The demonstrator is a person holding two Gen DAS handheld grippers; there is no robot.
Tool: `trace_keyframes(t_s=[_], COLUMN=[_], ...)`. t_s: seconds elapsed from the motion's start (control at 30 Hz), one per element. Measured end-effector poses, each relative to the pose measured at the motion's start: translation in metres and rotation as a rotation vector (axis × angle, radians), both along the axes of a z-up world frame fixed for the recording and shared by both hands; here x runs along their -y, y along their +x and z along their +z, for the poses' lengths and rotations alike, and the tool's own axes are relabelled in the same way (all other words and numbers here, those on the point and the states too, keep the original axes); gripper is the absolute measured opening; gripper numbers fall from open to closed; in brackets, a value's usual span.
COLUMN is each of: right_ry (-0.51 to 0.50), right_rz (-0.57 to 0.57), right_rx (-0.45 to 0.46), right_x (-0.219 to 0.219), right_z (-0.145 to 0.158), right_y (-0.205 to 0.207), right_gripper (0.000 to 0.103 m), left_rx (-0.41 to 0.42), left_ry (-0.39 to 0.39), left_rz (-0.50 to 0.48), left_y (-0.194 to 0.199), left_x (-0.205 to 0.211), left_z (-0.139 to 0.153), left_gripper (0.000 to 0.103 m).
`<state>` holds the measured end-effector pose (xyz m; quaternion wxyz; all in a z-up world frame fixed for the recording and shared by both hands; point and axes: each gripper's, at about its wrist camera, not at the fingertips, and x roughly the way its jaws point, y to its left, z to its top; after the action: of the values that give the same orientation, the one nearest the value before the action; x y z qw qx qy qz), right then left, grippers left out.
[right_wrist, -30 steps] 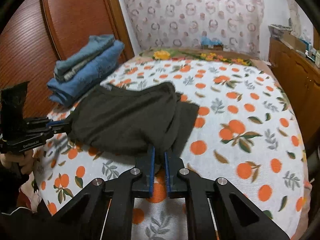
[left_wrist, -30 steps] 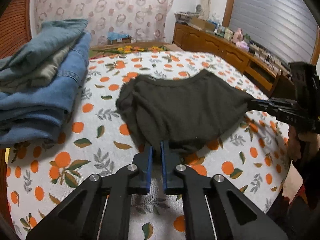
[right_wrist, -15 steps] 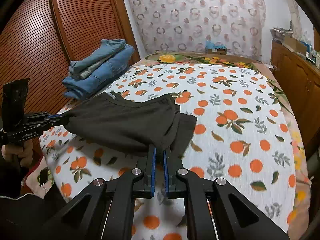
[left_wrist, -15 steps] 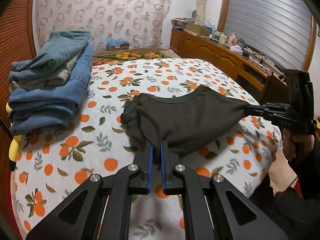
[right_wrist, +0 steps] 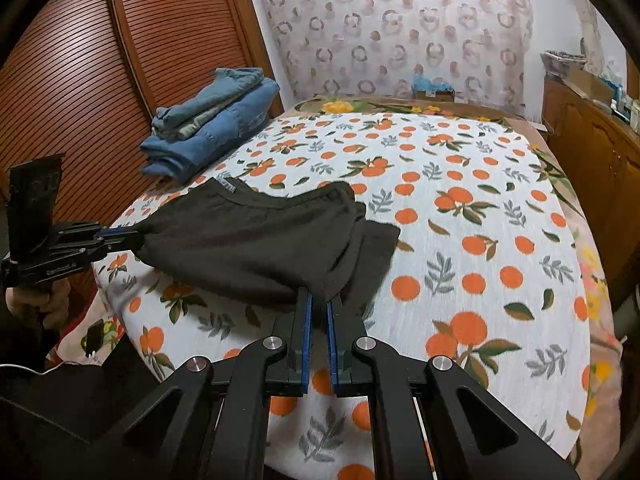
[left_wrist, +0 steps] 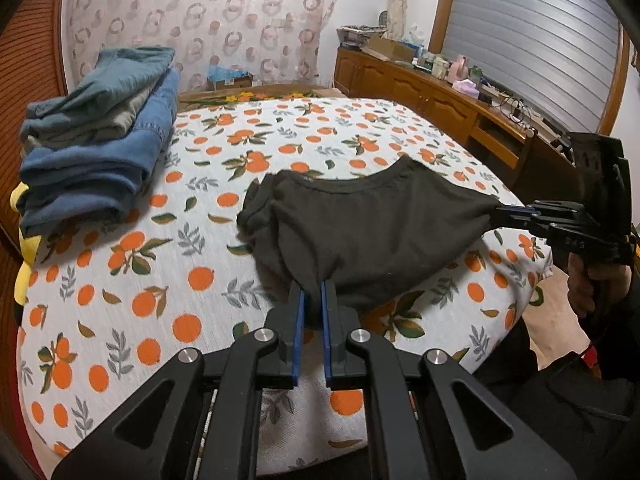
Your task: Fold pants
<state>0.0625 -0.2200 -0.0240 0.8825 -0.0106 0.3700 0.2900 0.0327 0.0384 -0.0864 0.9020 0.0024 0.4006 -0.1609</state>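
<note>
Dark pants (left_wrist: 372,232) hang stretched between my two grippers above the near part of the orange-print bed cover (left_wrist: 120,280). The left gripper (left_wrist: 312,286) is shut on one near corner of the cloth. In the left wrist view the right gripper (left_wrist: 500,214) pinches the cloth's far right corner, with a hand (left_wrist: 588,280) on its handle. In the right wrist view the right gripper (right_wrist: 318,296) is shut on the pants (right_wrist: 256,240), and the left gripper (right_wrist: 134,236) grips the left end. The waistband sags on the far side; a folded part lies on the cover.
A stack of folded jeans (left_wrist: 100,140) sits at the bed's far left, also seen as the jeans stack (right_wrist: 212,128). A louvred wooden wardrobe (right_wrist: 80,80) stands left of the bed, a cluttered wooden sideboard (left_wrist: 440,100) to the right. A yellow item (left_wrist: 22,240) pokes out at the left edge.
Both grippers have drawn back toward the bed's near edge, pulling the pants along. The cloth now spans more tautly between them, and more of the bed shows.
</note>
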Motion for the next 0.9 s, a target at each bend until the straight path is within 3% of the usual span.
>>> trace_keyframes(t_s=[0.17, 0.27, 0.33, 0.5, 0.7, 0.73, 0.87, 0.9], right_ry=[-0.013, -0.016, -0.018, -0.032, -0.035, -0.037, -0.030, -0.033], right_rz=[0.003, 0.005, 0.005, 0.006, -0.004, -0.012, -0.039, -0.048], right_rx=[-0.023, -0.018, -0.013, 0.000, 0.004, 0.007, 0.015, 0.014], right_x=[-0.004, -0.004, -0.003, -0.004, 0.002, 0.004, 0.008, 0.008], right_z=[-0.005, -0.003, -0.002, 0.002, 0.008, 0.009, 0.011, 0.011], right_y=[0.003, 0.001, 0.000, -0.005, -0.009, -0.010, -0.006, -0.003], right_gripper=[0.006, 0.006, 0.006, 0.007, 0.012, 0.020, 0.035, 0.044], left_rx=[-0.021, -0.014, -0.011, 0.006, 0.029, 0.030, 0.027, 0.024], left_ry=[0.027, 0.053, 0.048, 0.037, 0.055, 0.055, 0.055, 0.055], left_rz=[0.016, 0.030, 0.037, 0.053, 0.064, 0.063, 0.060, 0.060], left_y=[0.006, 0.008, 0.009, 0.015, 0.027, 0.030, 0.043, 0.047], left_x=[0.001, 0.001, -0.002, -0.007, -0.003, -0.002, 0.003, 0.003], left_z=[-0.008, -0.008, -0.007, -0.002, 0.003, 0.004, 0.002, 0.001], left_gripper=[0.013, 0.029, 0.051, 0.080, 0.080, 0.080, 0.080, 0.080])
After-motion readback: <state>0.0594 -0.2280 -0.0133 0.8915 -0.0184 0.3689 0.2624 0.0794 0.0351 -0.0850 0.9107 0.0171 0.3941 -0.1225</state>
